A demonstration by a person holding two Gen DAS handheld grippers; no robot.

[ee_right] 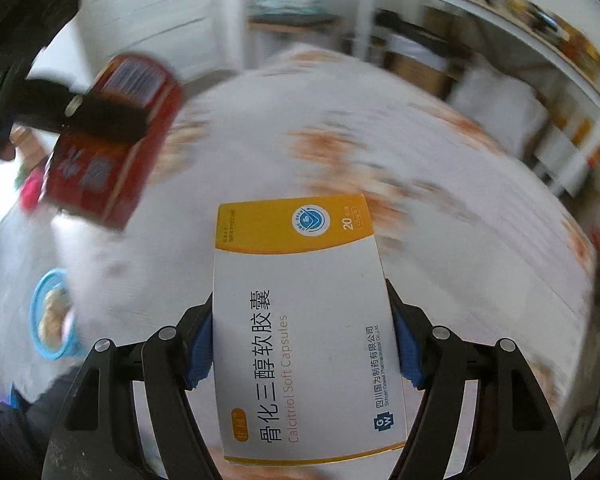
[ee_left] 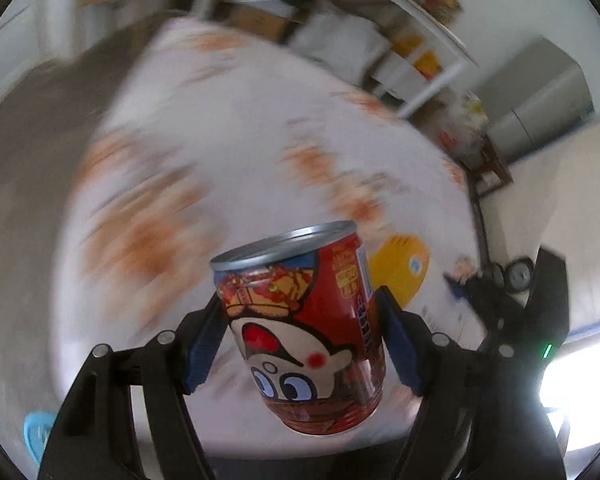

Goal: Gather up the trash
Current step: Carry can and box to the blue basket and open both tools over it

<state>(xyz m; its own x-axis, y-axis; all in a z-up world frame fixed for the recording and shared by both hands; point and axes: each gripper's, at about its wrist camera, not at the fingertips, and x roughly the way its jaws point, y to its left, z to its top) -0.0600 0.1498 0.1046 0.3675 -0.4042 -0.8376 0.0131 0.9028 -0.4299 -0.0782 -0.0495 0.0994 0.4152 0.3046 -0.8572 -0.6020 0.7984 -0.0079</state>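
My left gripper (ee_left: 300,336) clamps a red can (ee_left: 300,328). My right gripper (ee_right: 302,340) grips a medicine box (ee_right: 300,320); the can shows at ten o'clock there.

Each hand-held gripper (ee_left: 300,344) was black, with blue pads (ee_left: 202,350) inside its fingers and round silver screws (ee_left: 101,350) beside those pads.

The left gripper (ee_left: 300,344) angles steeply down with its blue pads (ee_left: 202,354) pressed on a can (ee_left: 300,320), while the right gripper (ee_right: 304,344), likewise tilted downward, clamps a box (ee_right: 304,320) between its pads (ee_right: 408,348).
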